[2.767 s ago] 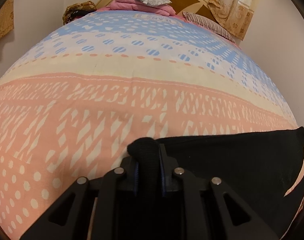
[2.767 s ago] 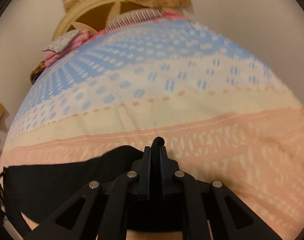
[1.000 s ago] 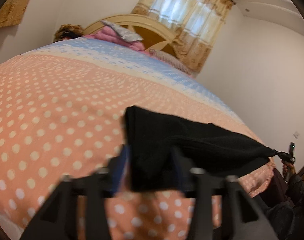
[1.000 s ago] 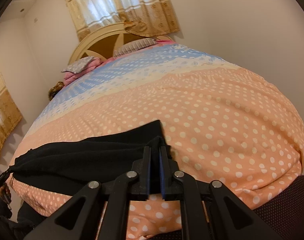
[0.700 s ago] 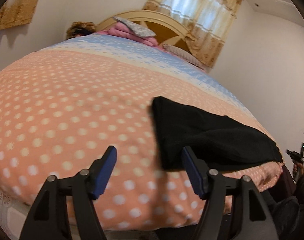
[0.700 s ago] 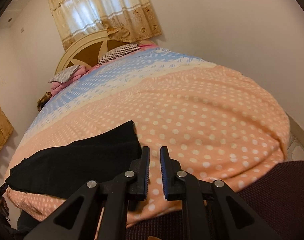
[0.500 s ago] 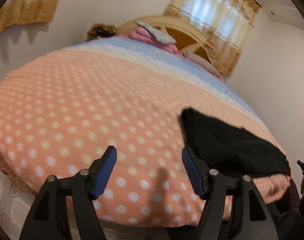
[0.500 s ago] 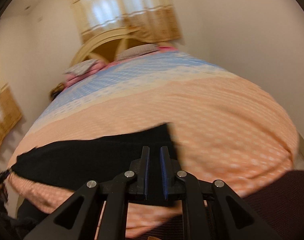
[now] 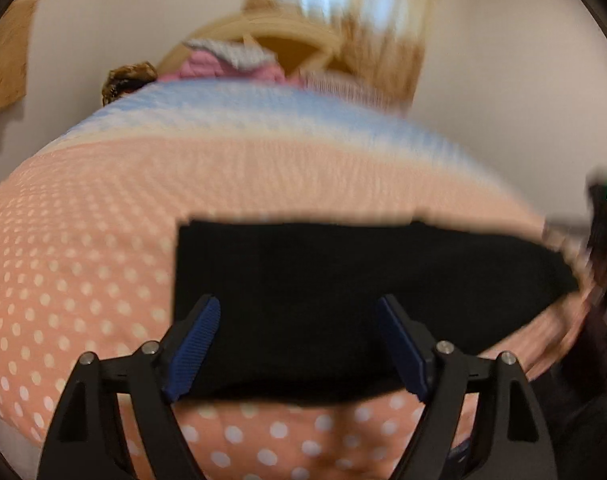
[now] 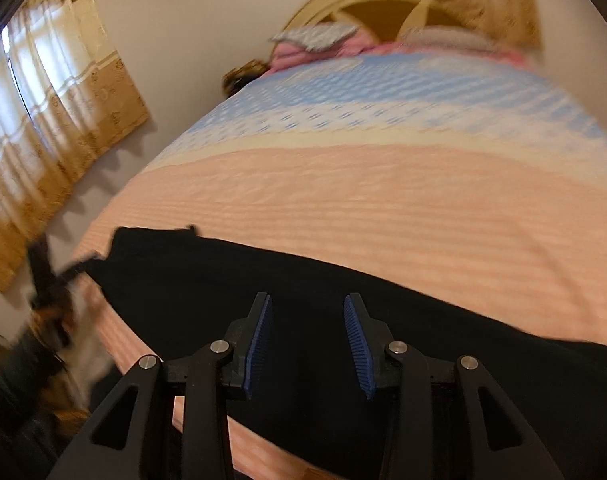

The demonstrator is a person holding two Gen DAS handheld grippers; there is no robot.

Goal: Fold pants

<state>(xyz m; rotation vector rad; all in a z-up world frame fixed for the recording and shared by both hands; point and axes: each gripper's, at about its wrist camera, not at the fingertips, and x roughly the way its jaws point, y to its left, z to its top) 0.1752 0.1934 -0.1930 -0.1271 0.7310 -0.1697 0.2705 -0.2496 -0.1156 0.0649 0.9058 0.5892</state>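
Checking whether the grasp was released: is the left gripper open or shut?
Open. The left gripper has its blue pads spread wide over the black pants, gripping nothing.

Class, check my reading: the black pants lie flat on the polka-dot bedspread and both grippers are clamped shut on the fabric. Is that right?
Not quite. The black pants do lie flat on the bedspread, but both the left gripper and right gripper are open, gripping nothing. Each wrist view shows the blue pads spread apart.

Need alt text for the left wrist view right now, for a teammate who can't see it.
The open left gripper hovers over black pants lying flat near the foot of a pink polka-dot bedspread. Blurred pillows and a headboard sit beyond.
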